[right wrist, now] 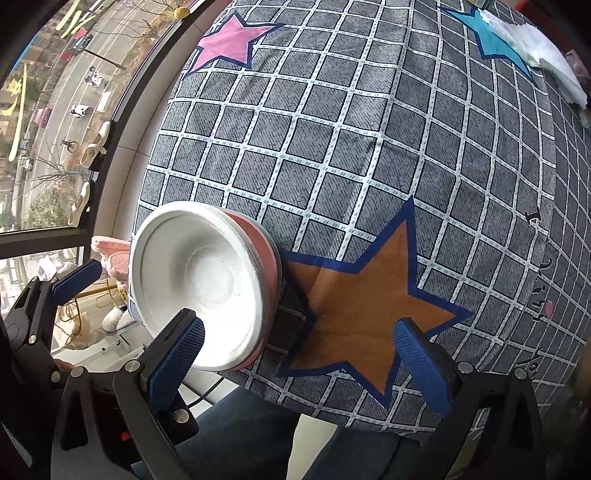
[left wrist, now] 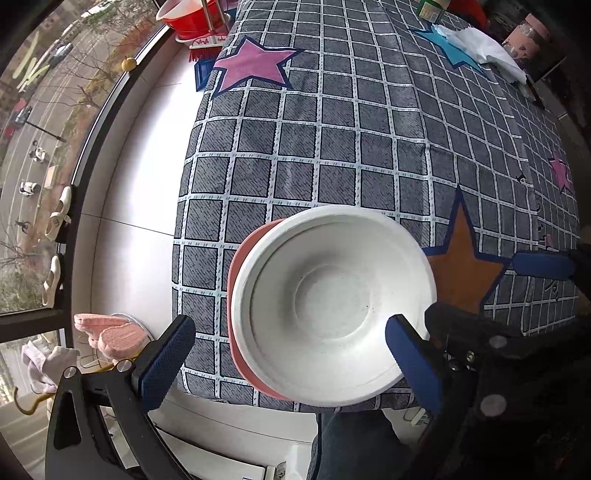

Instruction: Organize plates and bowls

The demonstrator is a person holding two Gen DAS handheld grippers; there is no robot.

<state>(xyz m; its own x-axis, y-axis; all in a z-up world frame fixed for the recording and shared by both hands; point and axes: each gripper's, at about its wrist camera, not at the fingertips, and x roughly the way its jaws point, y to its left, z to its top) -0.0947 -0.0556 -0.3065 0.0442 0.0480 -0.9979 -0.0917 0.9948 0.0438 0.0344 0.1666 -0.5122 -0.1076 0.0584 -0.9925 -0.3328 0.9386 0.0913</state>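
A white bowl (left wrist: 332, 302) sits nested on a pink plate or bowl (left wrist: 236, 280) near the front edge of the table. It also shows in the right wrist view (right wrist: 199, 284) with the pink rim (right wrist: 269, 266) under it. My left gripper (left wrist: 291, 362) is open, its fingers spread wide on either side of the stack and just above it. My right gripper (right wrist: 299, 354) is open and empty, to the right of the stack over an orange star (right wrist: 362, 306). Its blue finger (left wrist: 543, 264) shows in the left wrist view.
The table wears a grey checked cloth (left wrist: 332, 129) with a pink star (left wrist: 251, 66) and a teal star (right wrist: 491, 37). White crumpled paper (left wrist: 484, 48) lies at the far right. A red bowl (left wrist: 188, 18) stands far left. A window and white floor lie left.
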